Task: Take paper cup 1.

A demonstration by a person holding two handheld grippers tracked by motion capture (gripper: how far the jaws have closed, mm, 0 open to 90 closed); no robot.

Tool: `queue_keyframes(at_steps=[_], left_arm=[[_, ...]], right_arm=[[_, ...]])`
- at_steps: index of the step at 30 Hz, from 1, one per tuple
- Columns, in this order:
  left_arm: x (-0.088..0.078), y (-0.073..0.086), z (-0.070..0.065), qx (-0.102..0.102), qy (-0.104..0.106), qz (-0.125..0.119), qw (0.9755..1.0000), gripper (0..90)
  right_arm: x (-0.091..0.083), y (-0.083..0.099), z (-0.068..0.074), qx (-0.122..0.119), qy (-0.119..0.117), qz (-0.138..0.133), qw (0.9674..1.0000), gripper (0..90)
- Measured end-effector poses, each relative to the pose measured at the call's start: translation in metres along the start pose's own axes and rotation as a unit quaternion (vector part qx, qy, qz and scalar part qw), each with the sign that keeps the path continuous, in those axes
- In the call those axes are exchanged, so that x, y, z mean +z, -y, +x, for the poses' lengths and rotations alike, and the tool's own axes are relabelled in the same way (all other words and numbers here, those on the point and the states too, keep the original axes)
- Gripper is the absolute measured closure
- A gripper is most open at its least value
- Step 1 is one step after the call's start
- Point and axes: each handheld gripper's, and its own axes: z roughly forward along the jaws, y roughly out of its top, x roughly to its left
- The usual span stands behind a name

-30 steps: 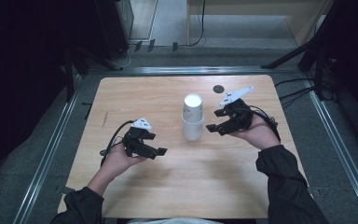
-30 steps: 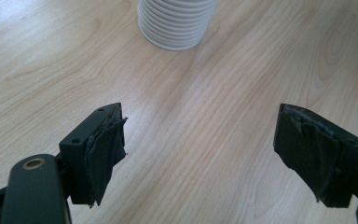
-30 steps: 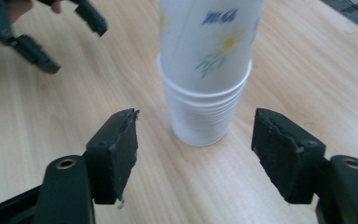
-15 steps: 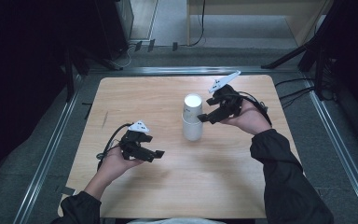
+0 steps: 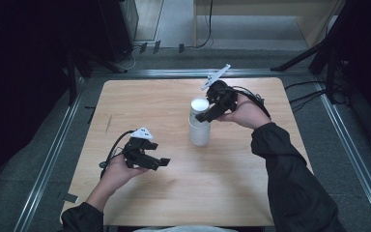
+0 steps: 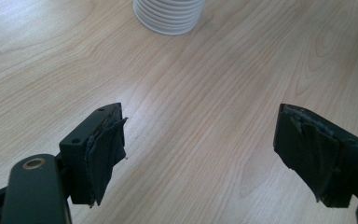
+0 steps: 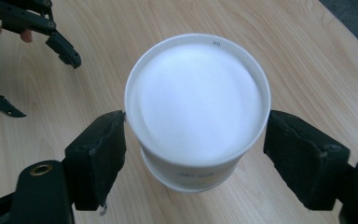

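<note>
Right claw (image 7: 193,140) astride white cup stack (image 7: 196,107)

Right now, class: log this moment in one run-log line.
right gripper: open, jaws just widened, flanking cup stack | left gripper: open, nothing between | table

A stack of white paper cups (image 5: 199,123) stands mouth-down near the tabletop's middle — toward two o'clock of centre. Its flat round base (image 7: 196,95) faces up, and the nested rims (image 6: 168,14) form ridged rings at the bottom, resting on the wood.
</note>
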Motion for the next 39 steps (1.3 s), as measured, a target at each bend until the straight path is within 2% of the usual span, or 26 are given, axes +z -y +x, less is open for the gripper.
queue_keyframes(at_steps=[5,9,18,26,31,34,39], left_arm=[[0.0,-0.001,0.001,0.001,0.004,-0.001,1.0,16.5],[0.001,-0.002,0.001,0.002,0.009,0.0,1.0,16.5],[0.003,-0.008,0.0,0.008,0.021,-0.004,0.9997,16.4],[0.003,-0.011,-0.001,0.013,0.031,-0.011,0.9994,15.3],[0.004,-0.014,-0.001,0.016,0.04,-0.016,0.9989,13.4],[0.005,-0.016,-0.001,0.013,0.054,-0.017,0.9983,12.8],[0.004,-0.022,0.0,0.002,0.067,-0.035,0.9971,12.7]], right_arm=[[0.003,-0.011,-0.001,-0.003,0.008,0.012,0.9999,22.1],[0.003,-0.017,0.001,-0.01,0.006,0.026,0.9996,31.7],[-0.002,-0.021,0.005,-0.005,0.01,0.026,0.9996,33.1],[-0.019,-0.03,0.008,-0.001,0.012,0.018,0.9998,33.2],[-0.036,-0.039,0.012,-0.005,0.017,0.012,0.9998,33.3],[-0.048,-0.046,0.016,-0.001,0.016,-0.002,0.9999,33.3],[-0.066,-0.058,0.03,-0.006,0.016,-0.01,0.9998,33.5]])
